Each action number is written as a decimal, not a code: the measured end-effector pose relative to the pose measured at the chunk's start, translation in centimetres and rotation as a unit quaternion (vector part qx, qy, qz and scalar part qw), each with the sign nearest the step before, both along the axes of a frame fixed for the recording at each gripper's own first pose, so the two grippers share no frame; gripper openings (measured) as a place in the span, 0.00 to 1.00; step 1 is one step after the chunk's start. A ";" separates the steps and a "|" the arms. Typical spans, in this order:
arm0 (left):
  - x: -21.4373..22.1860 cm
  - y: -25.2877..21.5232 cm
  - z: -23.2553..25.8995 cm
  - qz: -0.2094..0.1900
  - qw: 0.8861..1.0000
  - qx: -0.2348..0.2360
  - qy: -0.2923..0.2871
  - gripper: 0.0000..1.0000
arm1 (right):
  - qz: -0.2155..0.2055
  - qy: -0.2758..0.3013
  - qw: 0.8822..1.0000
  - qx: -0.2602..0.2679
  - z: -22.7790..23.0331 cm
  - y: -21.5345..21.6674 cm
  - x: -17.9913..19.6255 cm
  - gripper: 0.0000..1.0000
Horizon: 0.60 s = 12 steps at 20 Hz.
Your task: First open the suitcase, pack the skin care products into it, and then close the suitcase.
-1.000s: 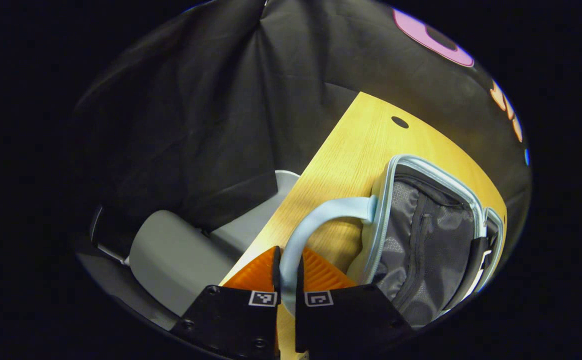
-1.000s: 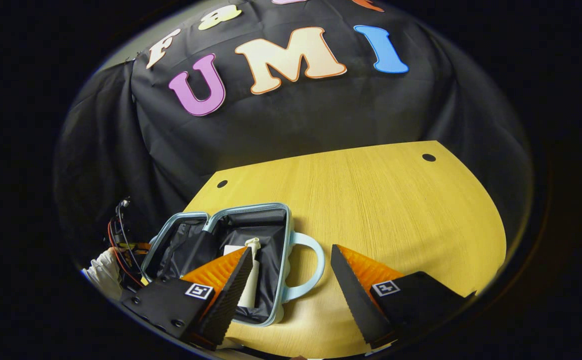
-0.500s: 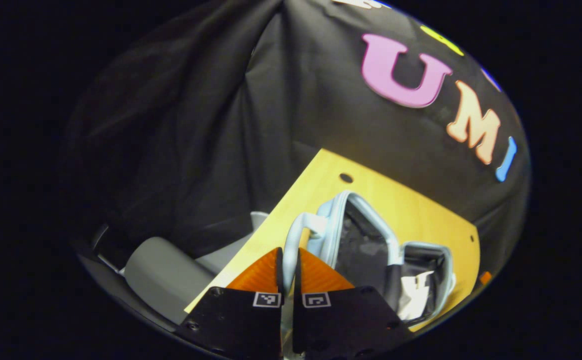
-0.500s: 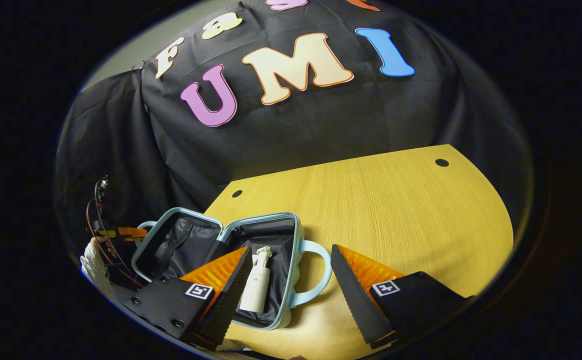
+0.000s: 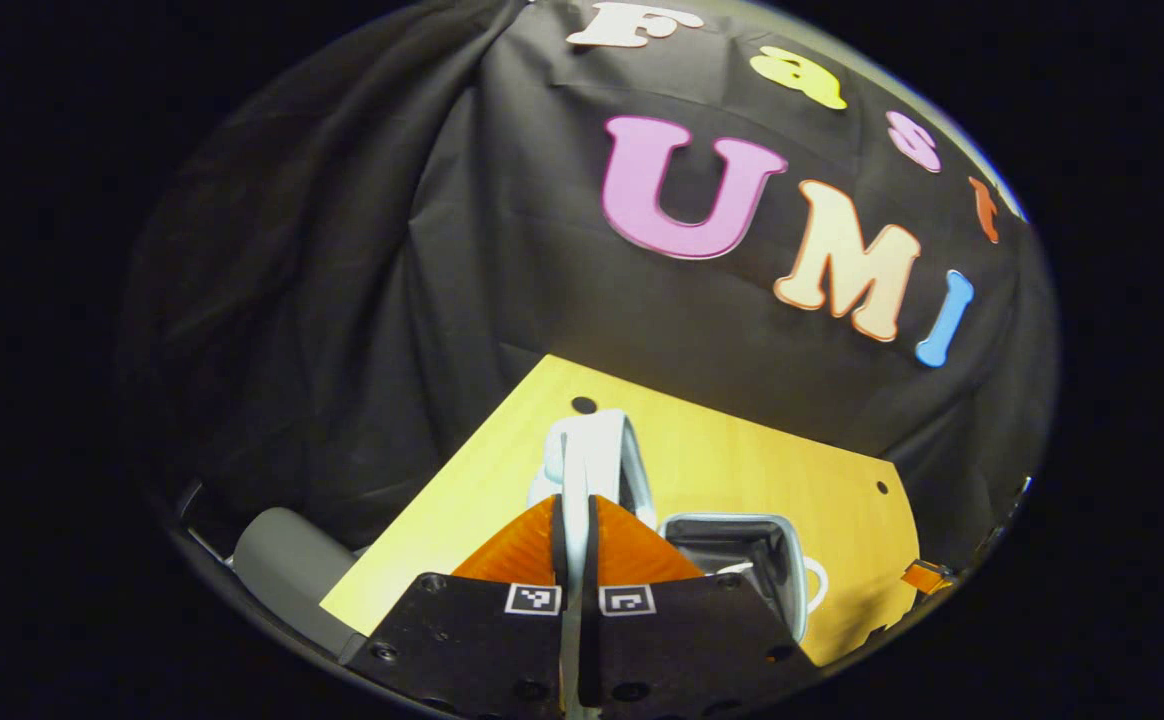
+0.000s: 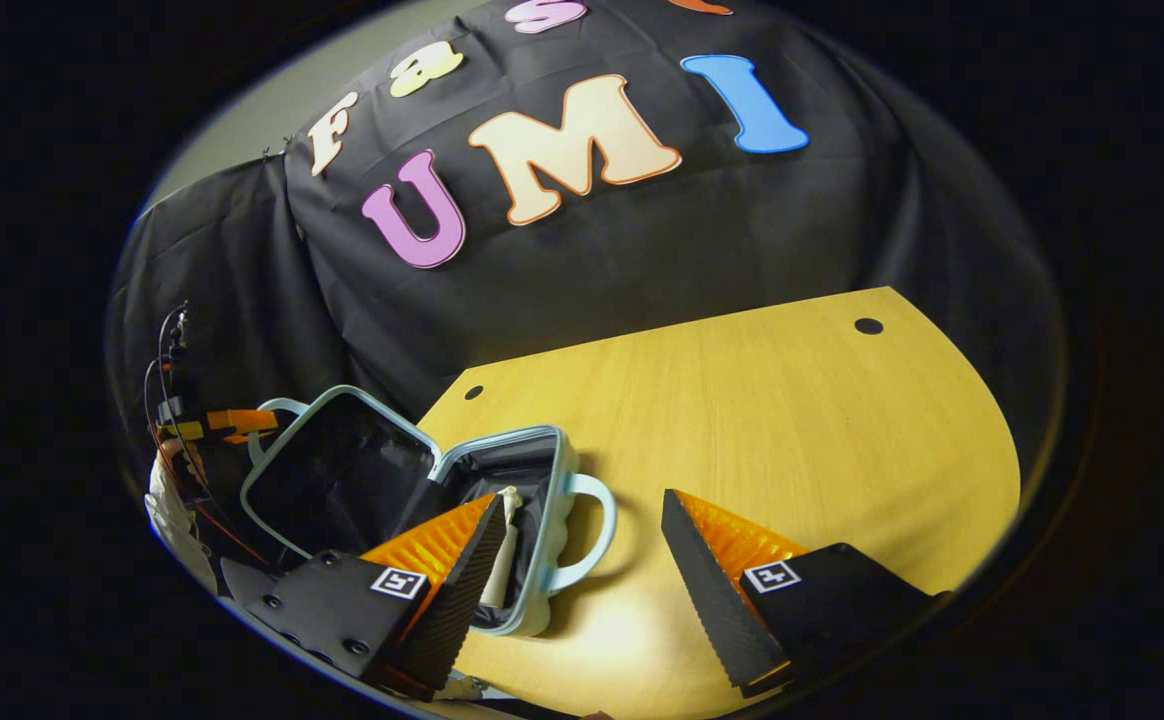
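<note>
Closing step: left gripper clamped on lid handle, suitcase lid raised partway. White bottle lies in base half on table. Right gripper fingers apart, idle beside case. Next: swing lid over onto base w/o dragging it

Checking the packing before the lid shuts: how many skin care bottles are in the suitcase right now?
1. A white pump bottle lies in the lower half of the suitcase, beside its handle side. The right tongs hide part of that half, so another could sit behind them.
</note>
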<state>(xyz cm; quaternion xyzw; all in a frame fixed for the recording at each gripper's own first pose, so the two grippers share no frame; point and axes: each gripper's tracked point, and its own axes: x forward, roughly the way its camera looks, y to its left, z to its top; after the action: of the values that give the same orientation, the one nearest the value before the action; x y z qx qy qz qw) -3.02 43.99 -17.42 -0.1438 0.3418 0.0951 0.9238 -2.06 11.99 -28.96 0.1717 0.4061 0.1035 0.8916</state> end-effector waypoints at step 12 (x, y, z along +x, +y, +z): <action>4.2 -19.4 1.8 -0.151 0.986 -0.069 -0.029 0.00 | -0.038 -0.022 0.999 0.001 1.6 -7.0 -0.4 0.99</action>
<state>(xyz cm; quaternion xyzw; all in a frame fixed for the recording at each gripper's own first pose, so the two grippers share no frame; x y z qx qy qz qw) 1.16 24.54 -15.64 -0.1567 0.3386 -0.0737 0.9249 -2.45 4.96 -27.38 0.1853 0.3798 0.0739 0.9033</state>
